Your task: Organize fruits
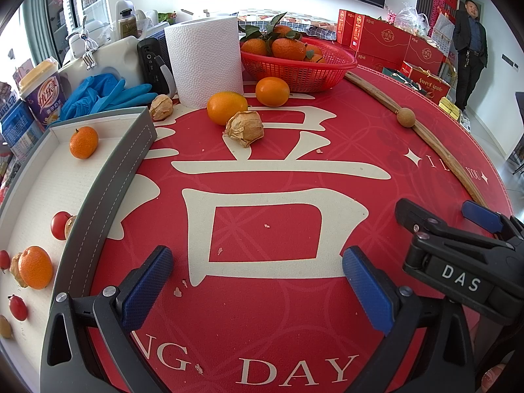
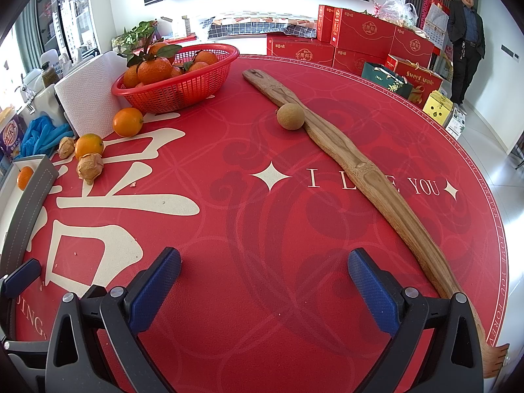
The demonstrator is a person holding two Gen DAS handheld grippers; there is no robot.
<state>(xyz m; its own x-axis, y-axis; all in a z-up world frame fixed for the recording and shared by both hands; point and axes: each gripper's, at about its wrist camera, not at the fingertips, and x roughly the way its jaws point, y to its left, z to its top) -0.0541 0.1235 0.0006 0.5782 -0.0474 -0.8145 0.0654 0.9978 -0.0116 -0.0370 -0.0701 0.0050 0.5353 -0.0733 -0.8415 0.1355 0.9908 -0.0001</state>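
Ahead of the left gripper, its jaws standing wide apart, bare red mat is lying open up to a husked fruit and two oranges; beyond them a paper roll and red basket are blocking the way; the tray wall is closing its left side; ahead of the right gripper the mat is lying clear; a long wooden stick is barring its right, a round brown fruit touching it.

Both fisheye views look forward and down from just above the red counter, the left one nearer the grey tray, the right one further right, sharing the red basket and wooden stick.
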